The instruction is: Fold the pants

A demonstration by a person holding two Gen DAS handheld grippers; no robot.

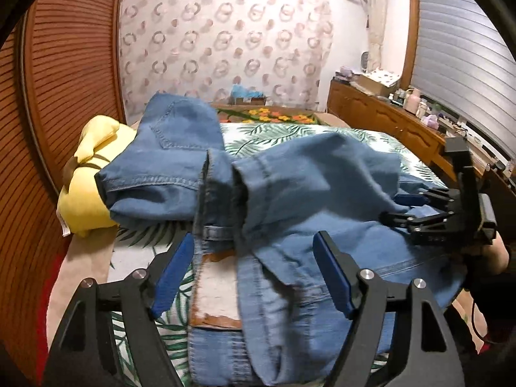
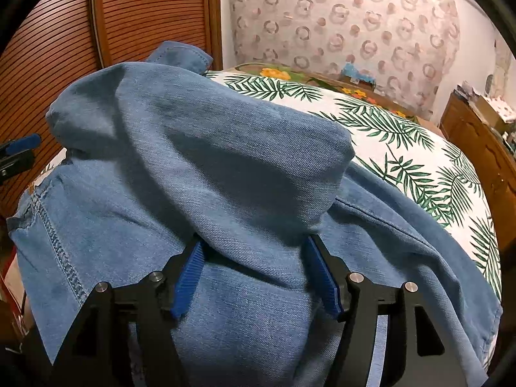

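Those denim jeans (image 1: 290, 187) heaped mid-frame on the palm-print bed (image 1: 283, 135) look heavy and floppy, so grab seams or the waistband; left hand-held gripper (image 1: 254, 274) hangs released, right hand-held gripper (image 2: 254, 274) looks slack around a fold.

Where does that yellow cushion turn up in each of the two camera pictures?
Left wrist view: the yellow cushion lies at the left, beside the slatted wooden door, partly under the jeans.
Right wrist view: not in it; the jeans fill that side.
Shared landmark: the palm-leaf bedsheet.
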